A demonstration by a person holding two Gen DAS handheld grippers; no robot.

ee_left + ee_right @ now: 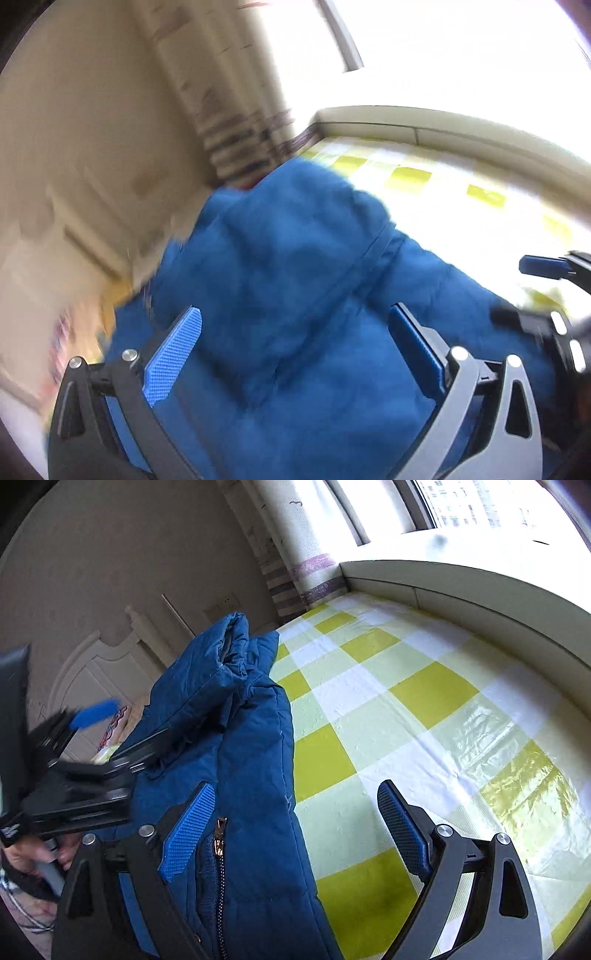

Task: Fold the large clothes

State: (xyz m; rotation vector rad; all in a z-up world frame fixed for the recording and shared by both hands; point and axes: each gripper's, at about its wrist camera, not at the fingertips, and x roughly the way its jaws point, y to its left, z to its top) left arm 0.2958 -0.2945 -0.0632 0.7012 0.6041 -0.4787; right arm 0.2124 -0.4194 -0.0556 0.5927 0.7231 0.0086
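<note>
A blue padded jacket [243, 738] with a front zipper [221, 845] lies bunched along the left side of a bed covered by a yellow, green and white checked sheet [424, 709]. My right gripper [295, 812] is open just above it, the left finger [192, 827] over the zipper and the right finger [402, 827] over bare sheet. The left wrist view is blurred; there my left gripper [295, 314] is open, its wide jaws over the jacket [288, 258] and not gripping it. In the right wrist view the left gripper [133, 723] appears blurred over the jacket's left edge.
A pale ledge [461, 587] below a bright window borders the bed's far side. A curtain [303, 565] hangs in the corner. A white headboard [96, 664] stands at the left against a beige wall. A hand [33, 853] holds the left gripper's handle.
</note>
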